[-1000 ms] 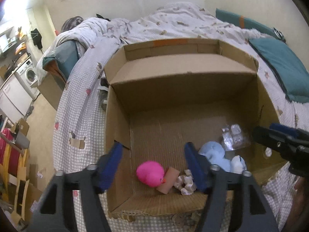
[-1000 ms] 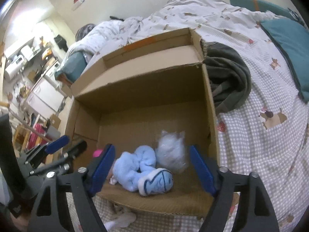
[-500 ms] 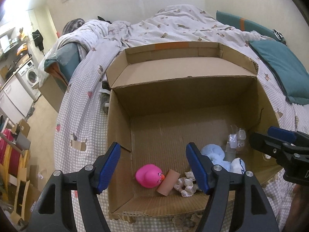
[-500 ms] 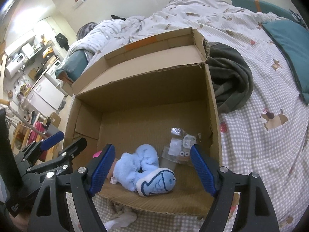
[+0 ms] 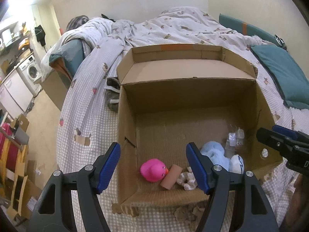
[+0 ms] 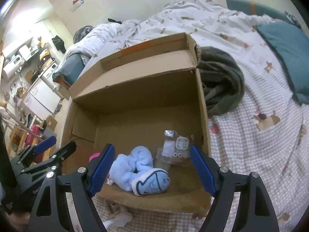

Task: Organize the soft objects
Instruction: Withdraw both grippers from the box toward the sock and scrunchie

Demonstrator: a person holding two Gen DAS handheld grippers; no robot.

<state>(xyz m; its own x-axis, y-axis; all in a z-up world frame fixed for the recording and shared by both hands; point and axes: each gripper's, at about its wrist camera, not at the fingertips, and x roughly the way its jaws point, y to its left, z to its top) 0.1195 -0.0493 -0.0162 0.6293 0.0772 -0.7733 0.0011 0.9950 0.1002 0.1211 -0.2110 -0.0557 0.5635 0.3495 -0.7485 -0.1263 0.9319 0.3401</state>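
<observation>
- The clear plastic packet (image 6: 174, 148), a blur a second ago, is now lying still in the cardboard box (image 6: 201, 116).
- Both tongs, left (image 5: 155, 167) and right (image 6: 152, 171), are hanging wide apart, holding nothing.
- The blue plush toy (image 6: 135, 166) is sitting low in the frame, between the right tongs' pads.

Both the left gripper (image 5: 153, 167) and the right gripper (image 6: 152, 169) have black plastic arms with triangular cut-outs, silver round screws at the joints, and blue ribbed pads (image 6: 101, 169) lining the fingers.
</observation>
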